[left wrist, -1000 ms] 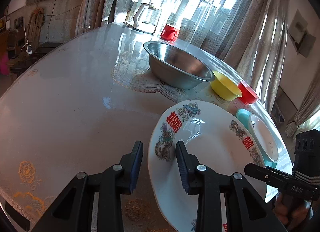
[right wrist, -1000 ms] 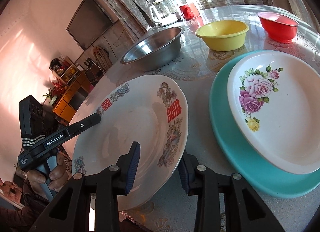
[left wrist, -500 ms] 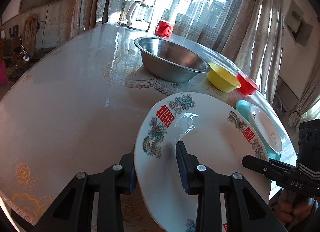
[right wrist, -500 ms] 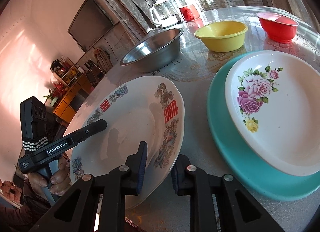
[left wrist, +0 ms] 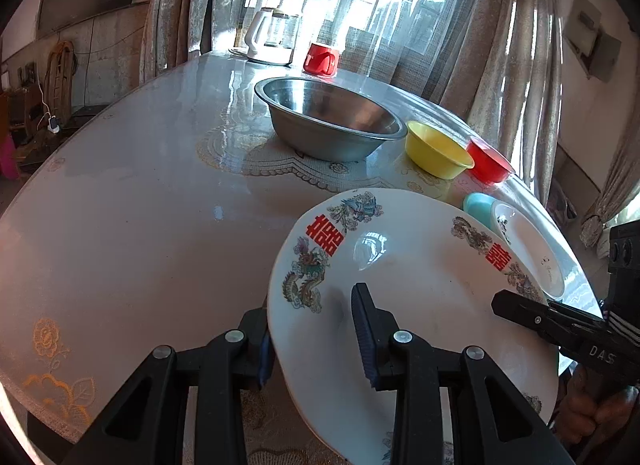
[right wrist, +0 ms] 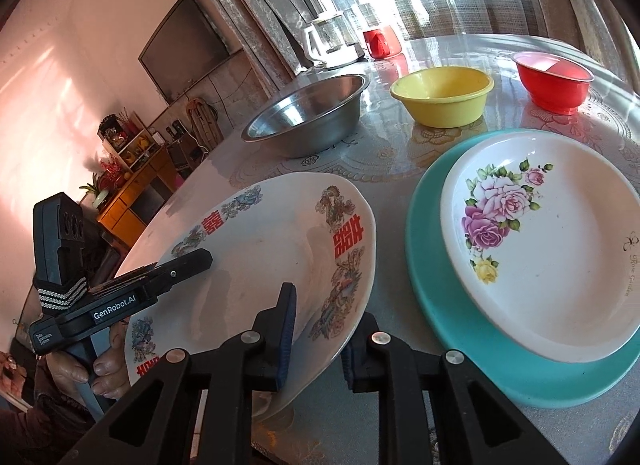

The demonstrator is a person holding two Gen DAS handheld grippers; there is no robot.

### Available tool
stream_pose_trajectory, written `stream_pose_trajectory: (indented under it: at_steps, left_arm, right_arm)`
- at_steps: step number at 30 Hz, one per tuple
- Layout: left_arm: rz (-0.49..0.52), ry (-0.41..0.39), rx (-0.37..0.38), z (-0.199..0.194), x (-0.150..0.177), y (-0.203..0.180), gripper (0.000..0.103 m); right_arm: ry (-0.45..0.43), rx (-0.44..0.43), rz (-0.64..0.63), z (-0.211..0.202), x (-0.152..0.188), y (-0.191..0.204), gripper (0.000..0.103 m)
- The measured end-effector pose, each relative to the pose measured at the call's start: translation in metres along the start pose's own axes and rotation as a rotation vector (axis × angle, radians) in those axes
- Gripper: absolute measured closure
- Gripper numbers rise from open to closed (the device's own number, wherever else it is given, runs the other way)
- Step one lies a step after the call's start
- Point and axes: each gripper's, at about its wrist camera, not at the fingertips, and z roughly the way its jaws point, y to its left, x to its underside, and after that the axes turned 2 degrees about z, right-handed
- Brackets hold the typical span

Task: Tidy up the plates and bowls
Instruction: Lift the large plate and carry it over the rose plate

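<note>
A white oval plate with red characters and dragons [left wrist: 412,277] [right wrist: 264,249] is held tilted above the table by both grippers. My left gripper [left wrist: 312,329] is shut on its left rim. My right gripper [right wrist: 320,317] is shut on its right rim, and it also shows in the left wrist view [left wrist: 520,311]. To the right, a white rose plate [right wrist: 560,241] lies on a teal plate [right wrist: 424,265]. A steel bowl [left wrist: 328,117], a yellow bowl [left wrist: 436,149] and a red bowl [left wrist: 490,163] stand behind.
A red mug [left wrist: 320,59] and a white kettle [left wrist: 268,39] stand at the table's far edge by the curtained window. The round glass-topped table [left wrist: 132,193] stretches to the left. A cabinet [right wrist: 132,193] stands beyond the table.
Both grippers have closed on the dragon plate's opposite rims and lifted it; it now tilts up off the table.
</note>
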Motion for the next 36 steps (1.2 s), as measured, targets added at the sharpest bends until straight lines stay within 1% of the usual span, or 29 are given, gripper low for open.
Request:
stream_pose_trajectory:
  at_steps: [2,9,18,23,29,36]
  left_arm:
    - [0.010,-0.002,0.005,0.000,0.001,-0.004,0.069]
    - [0.039,-0.010,0.023,-0.001,-0.002,-0.018,0.069]
    - [0.104,-0.042,0.069,-0.005,-0.021,-0.051,0.069]
    - [0.144,-0.042,0.112,0.003,-0.034,-0.081,0.069]
    - [0.193,-0.031,0.146,0.020,-0.047,-0.118,0.069]
    - [0.229,-0.010,0.166,0.044,-0.060,-0.151,0.069]
  right_arm:
    - [-0.007,0.021,-0.007,-0.003,0.000,-0.002,0.083]
    - [-0.036,0.027,0.002,-0.016,-0.003,-0.011,0.083]
    - [-0.120,0.059,0.010,-0.047,-0.013,-0.022,0.083]
    - [-0.170,0.106,0.038,-0.067,-0.019,-0.040,0.083]
    - [-0.221,0.177,0.070,-0.088,-0.026,-0.066,0.083]
    - [-0.240,0.249,0.105,-0.095,-0.035,-0.098,0.082]
